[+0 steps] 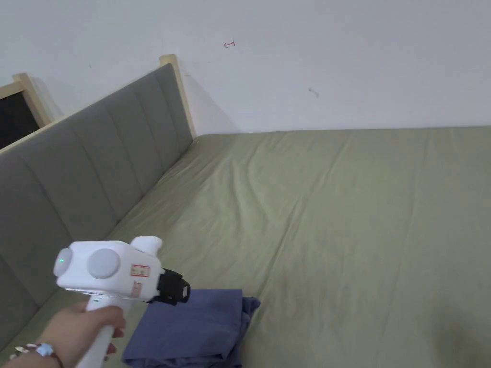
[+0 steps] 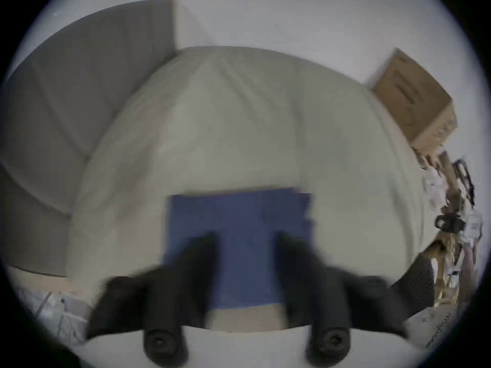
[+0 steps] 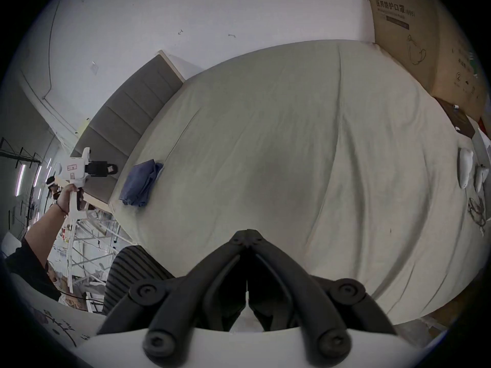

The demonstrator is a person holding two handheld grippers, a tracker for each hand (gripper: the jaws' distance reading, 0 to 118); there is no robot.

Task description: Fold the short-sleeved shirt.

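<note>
The grey padded headboard (image 1: pixel 86 163) bounds the left edge of the bed with the pale green sheet (image 1: pixel 345 215). The white left gripper (image 2: pixel 245 241), held in a hand (image 1: pixel 84 330), hangs above the folded blue short-sleeved shirt (image 1: pixel 192 328), jaws apart and holding nothing. The shirt lies flat at the bed's near-left corner, beside the headboard. The black right gripper (image 3: pixel 247 234) sits above the near edge, jaws closed together and empty.
</note>
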